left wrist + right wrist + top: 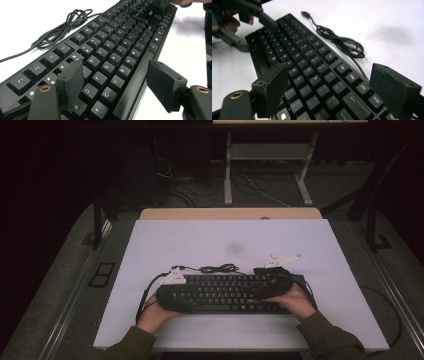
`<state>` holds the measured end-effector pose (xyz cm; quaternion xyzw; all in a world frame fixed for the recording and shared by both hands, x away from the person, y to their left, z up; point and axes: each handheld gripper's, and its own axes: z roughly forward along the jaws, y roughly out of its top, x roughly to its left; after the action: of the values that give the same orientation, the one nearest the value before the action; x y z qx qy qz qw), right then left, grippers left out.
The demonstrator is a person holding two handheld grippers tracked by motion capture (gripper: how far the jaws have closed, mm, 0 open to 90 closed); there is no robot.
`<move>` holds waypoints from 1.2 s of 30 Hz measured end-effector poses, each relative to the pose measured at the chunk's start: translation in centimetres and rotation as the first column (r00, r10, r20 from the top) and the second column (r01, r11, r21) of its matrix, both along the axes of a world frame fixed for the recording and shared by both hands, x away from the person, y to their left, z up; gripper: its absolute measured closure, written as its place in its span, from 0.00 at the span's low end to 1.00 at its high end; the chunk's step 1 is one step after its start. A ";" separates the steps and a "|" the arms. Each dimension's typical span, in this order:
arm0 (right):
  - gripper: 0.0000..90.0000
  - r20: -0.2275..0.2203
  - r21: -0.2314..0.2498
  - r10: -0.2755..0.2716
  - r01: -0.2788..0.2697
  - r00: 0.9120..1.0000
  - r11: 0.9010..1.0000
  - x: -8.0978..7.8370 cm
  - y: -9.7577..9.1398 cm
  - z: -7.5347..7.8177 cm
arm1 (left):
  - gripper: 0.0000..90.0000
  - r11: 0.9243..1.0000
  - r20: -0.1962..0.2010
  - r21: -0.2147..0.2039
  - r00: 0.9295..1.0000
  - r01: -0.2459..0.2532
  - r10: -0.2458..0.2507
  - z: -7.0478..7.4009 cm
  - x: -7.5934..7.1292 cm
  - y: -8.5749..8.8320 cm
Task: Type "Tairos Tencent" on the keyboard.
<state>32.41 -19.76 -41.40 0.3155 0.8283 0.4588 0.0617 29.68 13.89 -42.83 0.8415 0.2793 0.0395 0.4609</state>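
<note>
Keyboard (pixel 225 293), black, lies flat on the white table (pixel 200 240) near the person's edge, its long side running across; a narrow bare strip separates it from that near edge, while a broad open stretch of tabletop lies beyond it toward the far side; its cable (pixel 217 268) lies coiled on the table just behind it, the plug end loose. Left gripper (pixel 120 85) sits at the keyboard's left end, its jaws well apart and straddling the front edge, one pad over the keys, the other off the board above the white surface; neither pad presses on anything. Right gripper (pixel 337 87) sits at the right end, jaws spread wide across the keys, clamping nothing. From above, both hands and sleeves show; the gripper views add key legends and the cable's loops.
</note>
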 end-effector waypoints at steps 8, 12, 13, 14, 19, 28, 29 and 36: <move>0.35 0.004 -0.014 0.017 -0.017 1.000 1.000 -0.6 -0.7 -0.2 | 0.27 1.000 0.005 -0.001 1.000 -0.015 0.015 0.0 0.2 0.2; 0.48 -0.003 -0.016 0.025 -0.025 1.000 1.000 -0.8 -0.9 -0.2 | 0.25 1.000 0.010 -0.002 1.000 -0.021 0.021 0.0 0.2 0.3; 0.51 -0.003 -0.014 0.027 -0.027 1.000 1.000 -0.9 -1.0 -0.2 | 0.25 1.000 0.012 -0.003 1.000 -0.022 0.022 0.0 0.2 0.4; 0.54 -0.005 -0.018 0.029 -0.029 1.000 0.999 -1.0 -1.0 -0.2 | 0.24 1.000 0.011 -0.006 1.000 -0.026 0.026 0.0 0.2 0.4; 0.68 -0.006 -0.034 0.038 -0.038 0.999 0.999 -1.4 -1.2 -0.4 | 0.24 1.000 0.014 -0.012 1.000 -0.028 0.028 0.0 0.2 0.5; 0.92 -0.022 -0.072 0.061 -0.062 0.998 0.995 -1.6 -1.2 -0.9 | 0.23 0.999 0.022 -0.019 0.999 -0.032 0.032 0.0 0.3 0.7; 0.94 -0.025 -0.078 0.067 -0.069 0.997 0.995 -1.6 -1.2 -1.0 | 0.23 0.999 0.023 -0.018 0.999 -0.033 0.033 0.0 0.3 0.7; 0.99 -0.044 -0.123 0.119 -0.123 0.992 0.985 -1.7 -0.7 -1.5 | 0.23 0.999 0.019 -0.016 0.999 -0.033 0.034 -0.1 0.3 0.7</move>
<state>30.67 -20.44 -42.86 0.2685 0.8742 0.4027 0.0382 29.98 14.56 -42.94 0.8327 0.2892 0.0531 0.4693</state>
